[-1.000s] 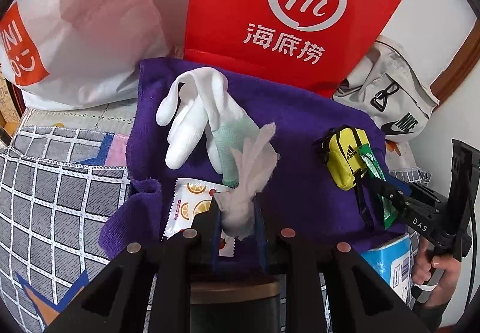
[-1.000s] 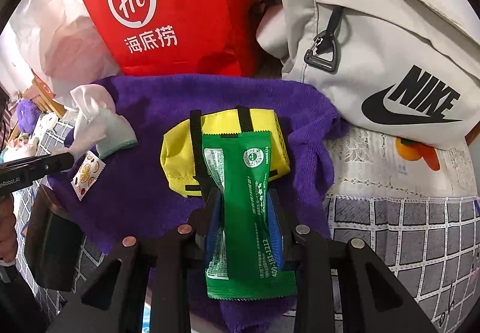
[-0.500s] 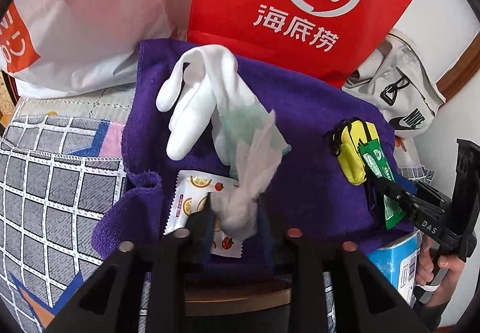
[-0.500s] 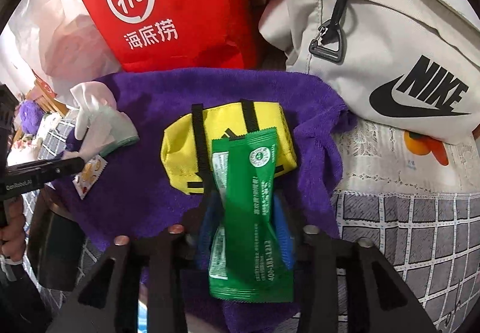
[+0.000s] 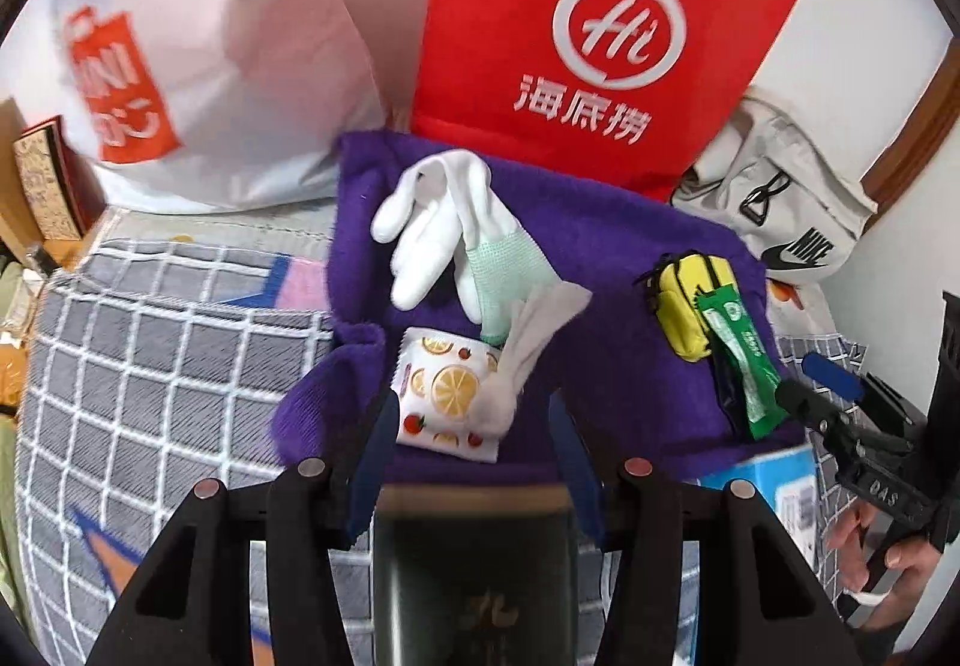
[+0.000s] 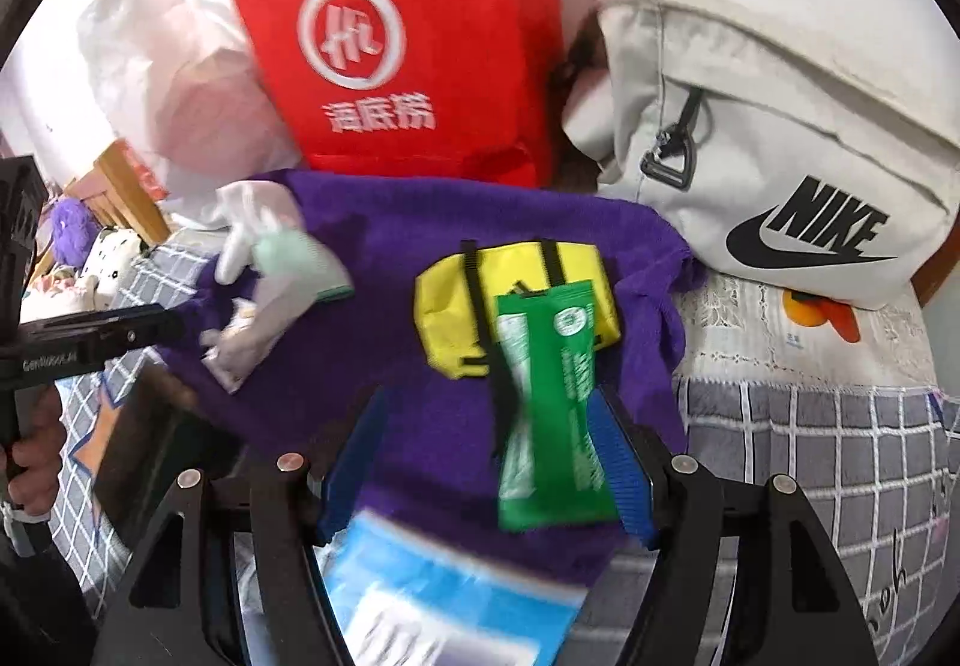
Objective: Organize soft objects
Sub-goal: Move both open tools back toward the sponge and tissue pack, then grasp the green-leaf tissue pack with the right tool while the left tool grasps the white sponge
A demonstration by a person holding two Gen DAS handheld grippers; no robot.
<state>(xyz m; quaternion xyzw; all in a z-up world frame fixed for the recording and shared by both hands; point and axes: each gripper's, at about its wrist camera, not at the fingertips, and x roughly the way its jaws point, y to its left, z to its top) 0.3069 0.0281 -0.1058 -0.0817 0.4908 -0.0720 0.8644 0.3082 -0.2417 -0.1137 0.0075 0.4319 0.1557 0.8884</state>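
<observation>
A purple towel [image 5: 630, 270] is spread on the bed. On it lie a white glove [image 5: 438, 222], an orange-print packet [image 5: 444, 396] and a crumpled white tissue [image 5: 528, 342] resting across that packet. My left gripper [image 5: 474, 450] hovers just short of them; its jaws are opening, with nothing pressed between the pads. To the right, a green packet [image 6: 552, 414] leans on a yellow mini bag [image 6: 516, 294]. My right gripper [image 6: 489, 462] is opening around the green packet's lower end, which lies near the right pad, ungripped.
A red paper bag [image 5: 600, 42] and a white shopping bag [image 5: 210, 66] stand behind the towel. A beige Nike bag [image 6: 780, 138] is at the right. A blue-and-white box [image 6: 432, 594] sits under the towel's near edge. A grey checked blanket [image 5: 150, 354] covers the bed.
Both grippers went from shut to open and drew back and up. The tissue dropped from the left one onto the orange-print packet; the right one let go of the green packet.
</observation>
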